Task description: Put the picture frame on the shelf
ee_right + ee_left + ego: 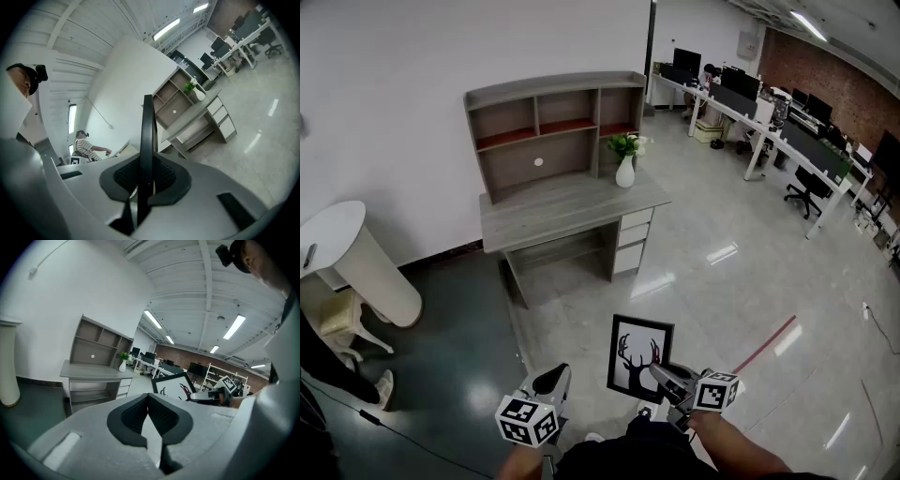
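Note:
A black picture frame [638, 357] with a deer silhouette hangs upright above the floor, with my right gripper [664, 375] shut on its right edge. The right gripper view has the frame [147, 145] edge-on between the pads. My left gripper [551, 382] is beside it at lower left, shut, with nothing in it; its view shows the jaws [149, 414] closed and the frame [174, 385] beyond. The grey desk with a shelf hutch [555, 120] stands ahead against the white wall, several steps away.
A white vase with green leaves [624, 161] stands on the desktop's right end. A drawer unit [635, 241] sits under the desk. A white round pedestal table [356, 260] and a pale chair [347, 325] stand at left. Office desks and chairs [778, 131] fill the right.

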